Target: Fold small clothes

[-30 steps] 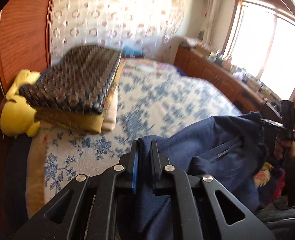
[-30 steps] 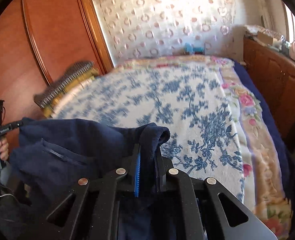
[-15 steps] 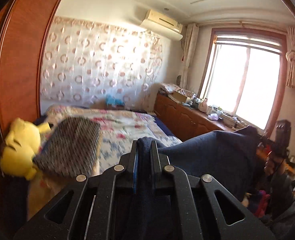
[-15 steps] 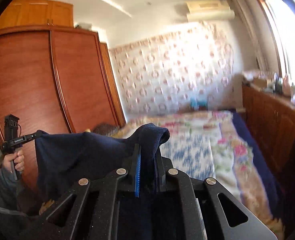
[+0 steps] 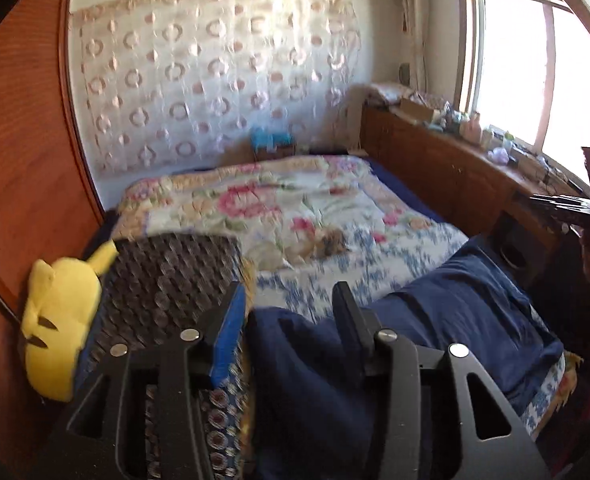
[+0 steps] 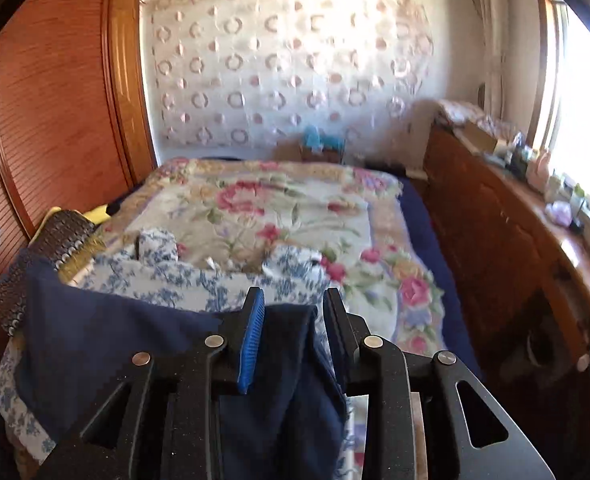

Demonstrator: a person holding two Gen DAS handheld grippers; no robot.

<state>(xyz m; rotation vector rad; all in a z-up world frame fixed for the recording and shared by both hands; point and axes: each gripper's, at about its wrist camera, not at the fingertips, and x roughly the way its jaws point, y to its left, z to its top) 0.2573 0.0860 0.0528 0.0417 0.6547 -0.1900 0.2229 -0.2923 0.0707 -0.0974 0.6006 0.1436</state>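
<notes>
A navy blue garment (image 5: 455, 312) lies spread across the near end of the bed, also seen in the right wrist view (image 6: 115, 336). My left gripper (image 5: 289, 288) sits over its left end. Its jaws are opening and stand wide, with loose cloth between them and no pad pressing on it. My right gripper (image 6: 293, 294) is over the garment's right end. Its jaws are opening too, and a fold of navy cloth hangs slack between the blue pad (image 6: 251, 332) and the black finger.
The bed (image 5: 295, 208) has a floral cover. A folded dark patterned blanket stack (image 5: 167, 272) and a yellow plush toy (image 5: 59, 312) lie at its left side. A wooden wardrobe (image 6: 55, 100) stands on the left, and a cluttered low cabinet (image 5: 455, 168) runs under the window.
Both grippers held the navy garment shut and lifted it high. Now it has come down onto the bed's near end and both sets of jaws have opened off the cloth.
</notes>
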